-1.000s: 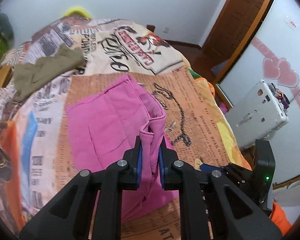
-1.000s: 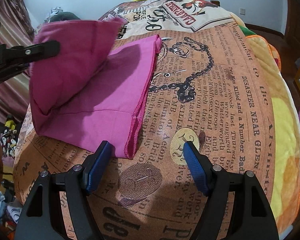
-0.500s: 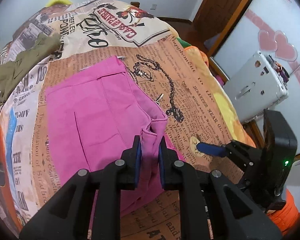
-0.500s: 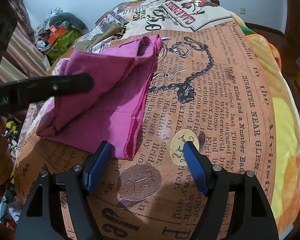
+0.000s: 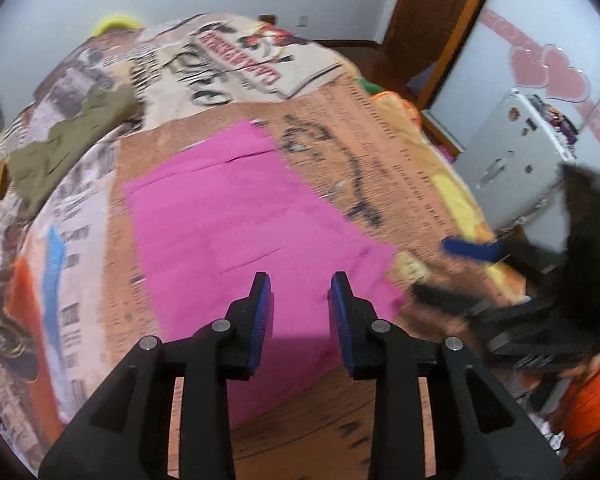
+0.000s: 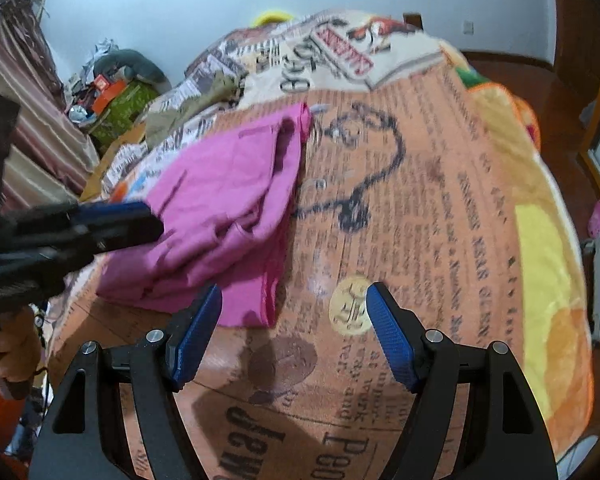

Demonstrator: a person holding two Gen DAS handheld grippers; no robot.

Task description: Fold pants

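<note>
The pink pants (image 5: 236, 216) lie folded on the newspaper-print bedspread (image 5: 380, 148). In the right wrist view the pants (image 6: 228, 208) are a loose stack with the top layer rumpled. My left gripper (image 5: 300, 284) is open and empty, just above the near edge of the pants. My right gripper (image 6: 292, 300) is open and empty, hovering over the bedspread beside the pants' near right corner. The left gripper also shows at the left of the right wrist view (image 6: 100, 220), and the right gripper shows blurred in the left wrist view (image 5: 472, 264).
An olive-green garment (image 5: 72, 136) lies on the bed at the far left. A white case (image 5: 512, 164) stands on the floor to the right of the bed. Clutter and a curtain (image 6: 32, 128) are at the bed's left side. A wooden door (image 5: 432, 20) is far right.
My left gripper has opened and let go of the pink fold, which now lies down on the rest of the pants. The right gripper stays open and has shifted slightly.
</note>
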